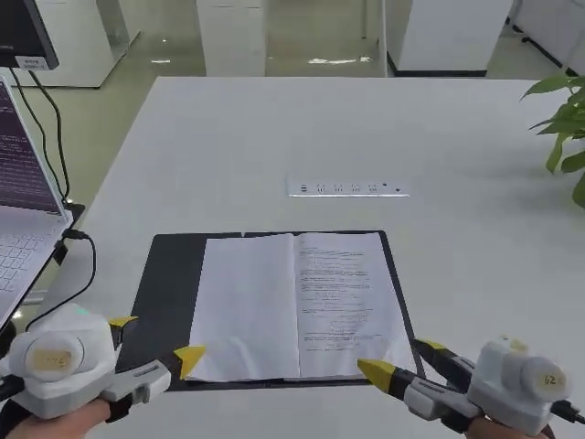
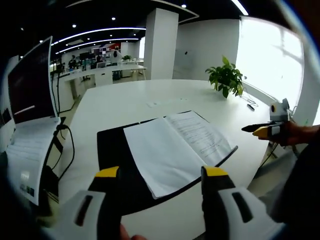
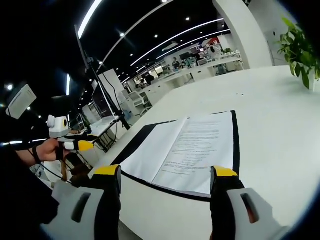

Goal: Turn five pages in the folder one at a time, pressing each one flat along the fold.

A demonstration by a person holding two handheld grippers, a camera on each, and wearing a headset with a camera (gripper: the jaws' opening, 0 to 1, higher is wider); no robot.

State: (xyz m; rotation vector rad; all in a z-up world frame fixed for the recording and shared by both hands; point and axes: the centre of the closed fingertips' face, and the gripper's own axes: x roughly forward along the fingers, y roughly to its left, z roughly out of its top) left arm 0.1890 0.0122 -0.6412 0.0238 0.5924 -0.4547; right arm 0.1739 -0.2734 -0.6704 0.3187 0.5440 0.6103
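Observation:
A black folder (image 1: 164,293) lies open on the white table (image 1: 274,137), with a blank white page (image 1: 245,306) on the left and a printed page (image 1: 343,297) on the right. The fold (image 1: 295,306) runs down the middle. My left gripper (image 1: 155,343) hovers open off the folder's near left corner, yellow tips apart, holding nothing. At the near right corner my right gripper (image 1: 402,358) is open too, just short of the printed page's lower edge. The left gripper view shows the folder (image 2: 112,150) ahead of my jaws; the right gripper view shows the pages (image 3: 195,145) ahead.
An open laptop (image 1: 23,210) with cables sits at the table's left edge. A white power strip (image 1: 347,188) lies beyond the folder. A potted plant (image 1: 567,123) stands at the far right. Bare table surrounds the folder.

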